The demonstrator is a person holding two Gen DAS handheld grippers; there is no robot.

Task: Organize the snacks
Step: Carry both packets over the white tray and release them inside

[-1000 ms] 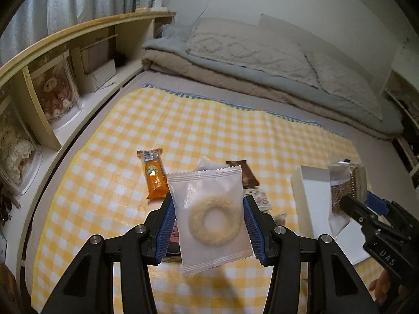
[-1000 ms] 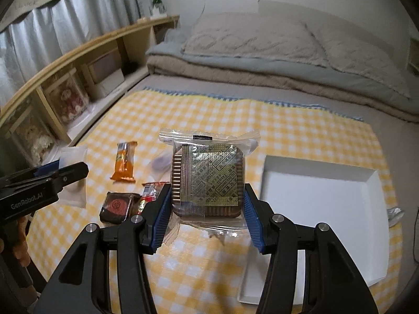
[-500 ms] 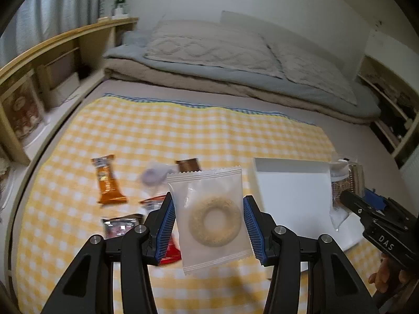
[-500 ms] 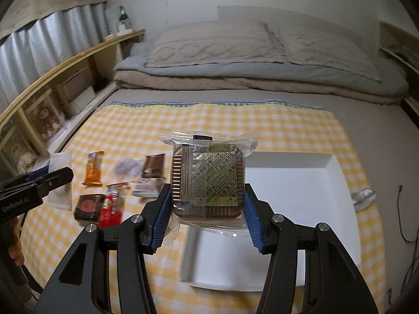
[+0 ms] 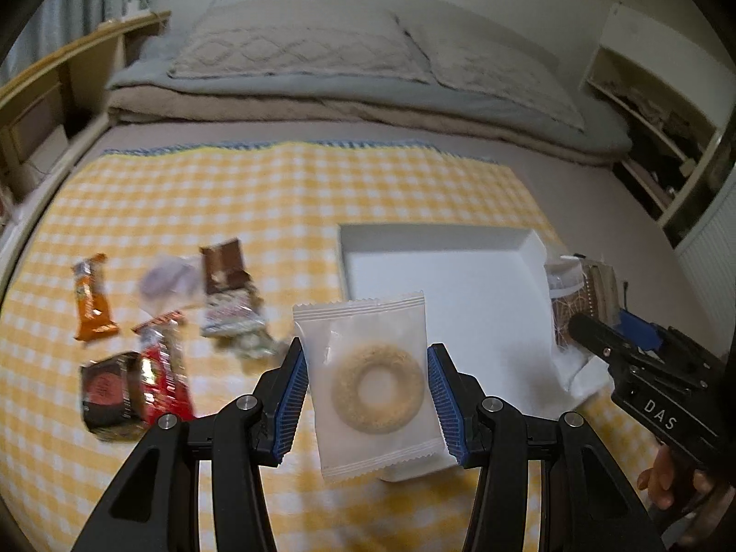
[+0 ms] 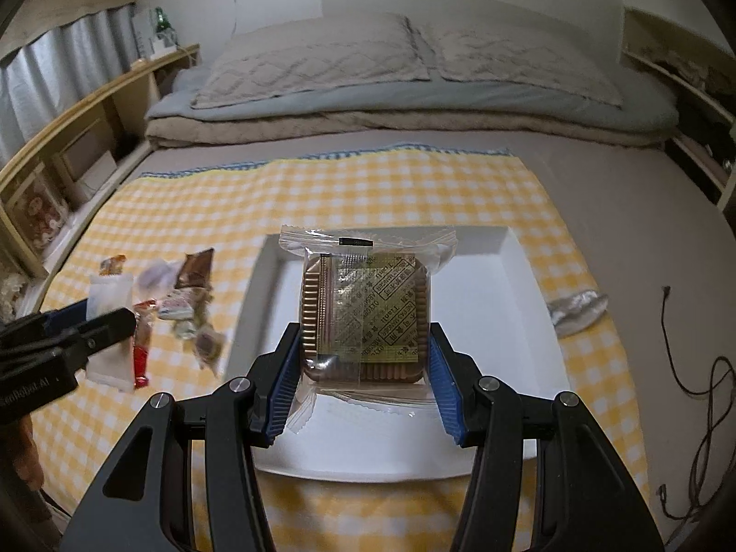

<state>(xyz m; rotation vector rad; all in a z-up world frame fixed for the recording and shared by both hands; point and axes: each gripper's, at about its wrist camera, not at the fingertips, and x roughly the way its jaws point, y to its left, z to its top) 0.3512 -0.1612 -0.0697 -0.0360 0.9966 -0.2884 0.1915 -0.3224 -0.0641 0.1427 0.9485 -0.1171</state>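
Note:
My left gripper (image 5: 365,382) is shut on a white packet with a ring biscuit (image 5: 375,384), held above the near left corner of the white tray (image 5: 460,276). My right gripper (image 6: 365,359) is shut on a clear packet with a square brown biscuit (image 6: 365,308), held over the middle of the white tray (image 6: 497,322). Several loose snacks lie left of the tray on the yellow checked cloth (image 5: 276,193): an orange packet (image 5: 92,299), a brown bar (image 5: 223,264), a red packet (image 5: 163,368) and a dark packet (image 5: 108,388).
Folded bedding and pillows (image 5: 322,69) lie beyond the cloth. Wooden shelves (image 6: 83,138) run along the left. A silver wrapper (image 6: 577,306) and a dark cable (image 6: 704,368) lie right of the tray. Shelving (image 5: 653,138) stands at the right.
Both grippers have swung to the right with their packets. The tray now lies under the right gripper, and the left gripper has come to the tray's near left corner.

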